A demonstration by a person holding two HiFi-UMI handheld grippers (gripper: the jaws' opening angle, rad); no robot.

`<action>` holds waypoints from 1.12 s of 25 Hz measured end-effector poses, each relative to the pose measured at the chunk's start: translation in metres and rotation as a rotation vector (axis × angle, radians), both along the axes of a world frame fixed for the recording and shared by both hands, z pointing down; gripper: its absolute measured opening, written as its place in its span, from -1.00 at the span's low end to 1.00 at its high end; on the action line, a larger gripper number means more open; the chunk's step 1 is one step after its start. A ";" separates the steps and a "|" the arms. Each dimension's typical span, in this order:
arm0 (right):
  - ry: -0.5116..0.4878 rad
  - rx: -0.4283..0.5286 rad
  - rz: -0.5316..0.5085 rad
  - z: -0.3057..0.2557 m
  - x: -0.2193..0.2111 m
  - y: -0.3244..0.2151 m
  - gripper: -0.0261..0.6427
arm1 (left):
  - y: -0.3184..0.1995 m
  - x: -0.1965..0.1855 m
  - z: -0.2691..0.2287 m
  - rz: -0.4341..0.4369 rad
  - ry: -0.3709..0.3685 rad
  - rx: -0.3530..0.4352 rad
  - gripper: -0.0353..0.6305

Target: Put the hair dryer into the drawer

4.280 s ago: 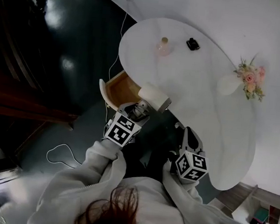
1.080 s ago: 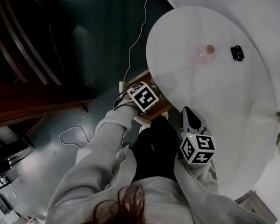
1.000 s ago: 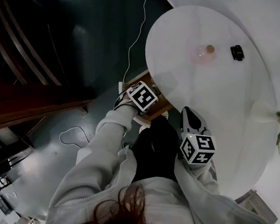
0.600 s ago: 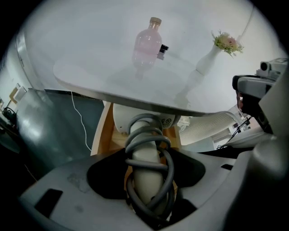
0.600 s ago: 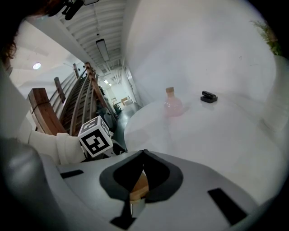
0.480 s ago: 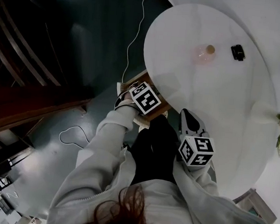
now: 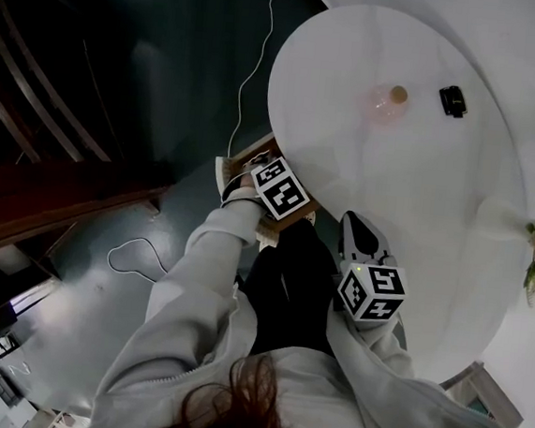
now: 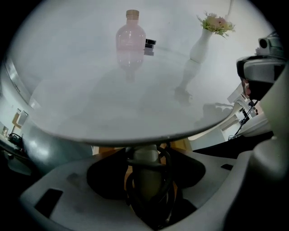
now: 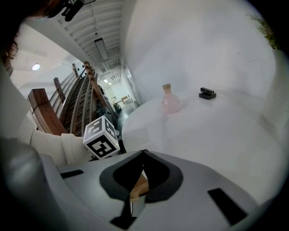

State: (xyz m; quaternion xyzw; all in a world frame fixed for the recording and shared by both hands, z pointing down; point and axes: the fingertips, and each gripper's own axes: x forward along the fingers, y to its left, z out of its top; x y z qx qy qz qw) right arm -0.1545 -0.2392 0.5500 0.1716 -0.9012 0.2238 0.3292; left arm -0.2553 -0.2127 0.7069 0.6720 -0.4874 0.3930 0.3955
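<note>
Left jaws tight on hair dryer

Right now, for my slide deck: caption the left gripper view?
Left gripper holds cord-wrapped hair dryer beneath table edge, above drawer.

Round white table, pink bottle, small black object, white vase of flowers all on top

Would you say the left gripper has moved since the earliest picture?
Yes: the left gripper went from short of the drawer to over it, at the table edge.
</note>
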 end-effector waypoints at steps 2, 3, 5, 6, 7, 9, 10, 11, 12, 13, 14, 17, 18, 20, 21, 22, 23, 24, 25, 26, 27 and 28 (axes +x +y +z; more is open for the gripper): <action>0.002 -0.002 -0.010 0.001 -0.001 0.002 -0.78 | -0.002 -0.002 0.002 -0.015 -0.004 0.025 -0.10; 0.002 -0.004 -0.014 0.001 -0.002 0.003 -0.78 | -0.003 -0.002 0.004 -0.018 -0.006 0.039 -0.10; 0.005 -0.007 -0.020 0.003 -0.003 0.004 -0.78 | -0.007 -0.002 0.008 -0.016 -0.006 0.073 -0.10; 0.007 -0.008 -0.022 0.003 -0.002 0.005 -0.78 | -0.008 -0.002 0.010 -0.015 -0.005 0.094 -0.10; 0.010 -0.009 -0.023 0.004 -0.002 0.005 -0.78 | -0.010 -0.001 0.012 -0.015 -0.004 0.116 -0.10; 0.016 -0.013 -0.024 0.006 -0.001 0.005 -0.78 | -0.014 -0.001 0.015 -0.015 -0.013 0.157 -0.10; 0.020 -0.014 -0.024 0.007 -0.001 0.005 -0.78 | -0.015 -0.002 0.016 -0.013 -0.019 0.176 -0.10; 0.023 -0.016 -0.024 0.008 -0.001 0.005 -0.78 | -0.017 -0.003 0.017 -0.009 -0.023 0.191 -0.10; 0.027 -0.017 -0.025 0.008 -0.001 0.005 -0.78 | -0.018 -0.003 0.018 -0.006 -0.024 0.205 -0.10; 0.031 -0.018 -0.026 0.009 -0.002 0.005 -0.78 | -0.019 -0.003 0.020 -0.002 -0.023 0.216 -0.10; 0.035 -0.020 -0.029 0.010 -0.002 0.005 -0.78 | -0.020 -0.004 0.021 0.002 -0.026 0.225 -0.10; 0.047 -0.027 -0.037 0.014 -0.002 0.007 -0.78 | -0.023 -0.007 0.030 0.012 -0.052 0.236 -0.10; 0.050 -0.029 -0.041 0.015 -0.002 0.008 -0.78 | -0.024 -0.008 0.033 0.009 -0.057 0.240 -0.10; 0.056 -0.030 -0.049 0.016 -0.002 0.011 -0.78 | -0.026 -0.008 0.038 -0.005 -0.052 0.254 -0.10; 0.059 -0.031 -0.052 0.017 -0.002 0.012 -0.78 | -0.026 -0.009 0.041 -0.014 -0.046 0.259 -0.10; 0.061 -0.033 -0.056 0.018 -0.002 0.014 -0.78 | -0.025 -0.009 0.044 -0.025 -0.041 0.259 -0.10; 0.063 -0.035 -0.058 0.018 -0.002 0.015 -0.78 | -0.023 -0.010 0.049 -0.035 -0.034 0.253 -0.10; 0.065 -0.036 -0.059 0.019 -0.001 0.015 -0.78 | -0.022 -0.010 0.053 -0.043 -0.026 0.243 -0.10; 0.068 -0.035 -0.057 0.020 0.000 0.014 -0.78 | -0.021 -0.010 0.056 -0.050 -0.021 0.237 -0.10; 0.071 -0.034 -0.054 0.021 0.001 0.012 -0.78 | -0.022 -0.011 0.058 -0.055 -0.019 0.237 -0.10; 0.074 -0.032 -0.049 0.022 0.003 0.010 -0.78 | -0.023 -0.011 0.059 -0.057 -0.020 0.239 -0.10; 0.077 -0.029 -0.043 0.022 0.004 0.008 -0.78 | -0.024 -0.011 0.062 -0.053 -0.023 0.237 -0.09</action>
